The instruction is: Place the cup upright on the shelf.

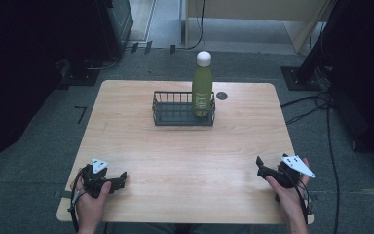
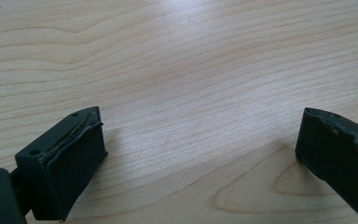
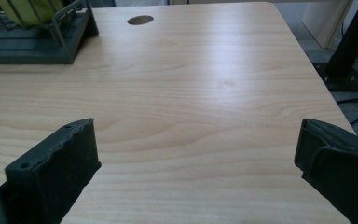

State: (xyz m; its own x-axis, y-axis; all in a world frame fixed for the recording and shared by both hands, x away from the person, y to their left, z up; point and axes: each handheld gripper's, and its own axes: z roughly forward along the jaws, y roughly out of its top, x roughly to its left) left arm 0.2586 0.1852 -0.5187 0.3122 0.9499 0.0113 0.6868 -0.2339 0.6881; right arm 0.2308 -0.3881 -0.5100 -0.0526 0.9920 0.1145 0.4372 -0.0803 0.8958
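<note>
Left gripper: the black two-jaw left gripper (image 1: 122,177) rests low at the near left corner of the pale wooden table (image 1: 185,161), held in the person's left hand (image 1: 91,202); its jaws point toward the middle of the table.
Left jaws: spread wide in the left gripper view (image 2: 200,140), with bare wood grain between them and nothing held.
Right gripper: the black two-jaw right gripper (image 1: 259,165) sits at the near right edge in the person's right hand (image 1: 288,194), jaws aimed left and slightly away from the person.
Right jaws: spread wide in the right gripper view (image 3: 198,144), holding nothing, bare tabletop between them.
Bottle: a tall green bottle with a white cap (image 1: 202,87) and pale lettering down its side stands upright in the right end of the basket; its green base shows behind the wires in the right gripper view (image 3: 30,10).
Basket: a dark wire rectangular basket (image 1: 175,113) sits at the far middle of the table, well apart from both grippers; its left part is vacant.
Hole: a dark round hole in the tabletop (image 1: 221,95) lies just right of the basket.
Open room: a broad stretch of bare wood lies between the grippers and the basket.
Edges: each gripper is near its own side edge and the near edge; the basket is near the far edge.
</note>
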